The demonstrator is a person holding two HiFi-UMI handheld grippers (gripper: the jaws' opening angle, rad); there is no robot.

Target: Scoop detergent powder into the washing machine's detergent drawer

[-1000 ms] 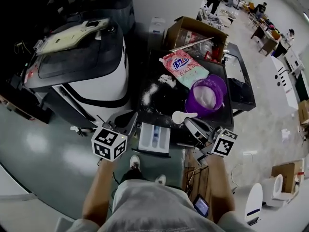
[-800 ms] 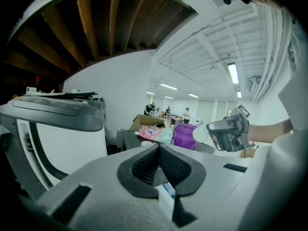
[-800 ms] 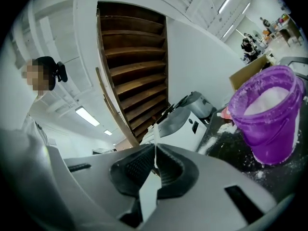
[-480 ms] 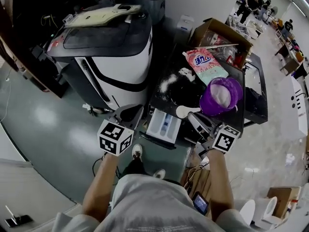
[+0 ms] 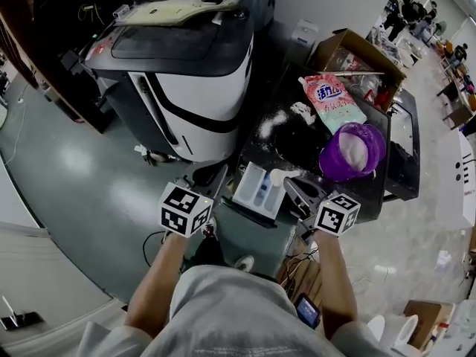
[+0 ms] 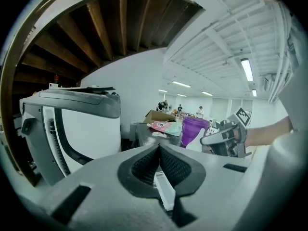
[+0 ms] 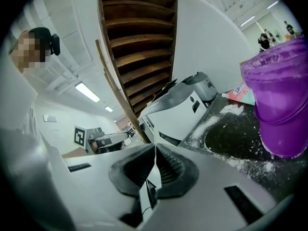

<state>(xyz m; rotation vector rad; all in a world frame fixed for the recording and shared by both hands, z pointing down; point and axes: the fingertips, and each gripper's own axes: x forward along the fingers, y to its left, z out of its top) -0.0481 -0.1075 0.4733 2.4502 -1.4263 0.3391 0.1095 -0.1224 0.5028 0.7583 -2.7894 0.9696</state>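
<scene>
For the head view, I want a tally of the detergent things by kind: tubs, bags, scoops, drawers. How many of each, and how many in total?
purple tub: 1
pink detergent bag: 1
white scoop: 1
detergent drawer: 1
Total: 4

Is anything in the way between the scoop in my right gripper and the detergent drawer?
Nothing visible is. The white scoop, held by the right gripper, sits right at the far corner of the open detergent drawer, with no object between them. The left gripper is shut and off to the drawer's other side.
</scene>
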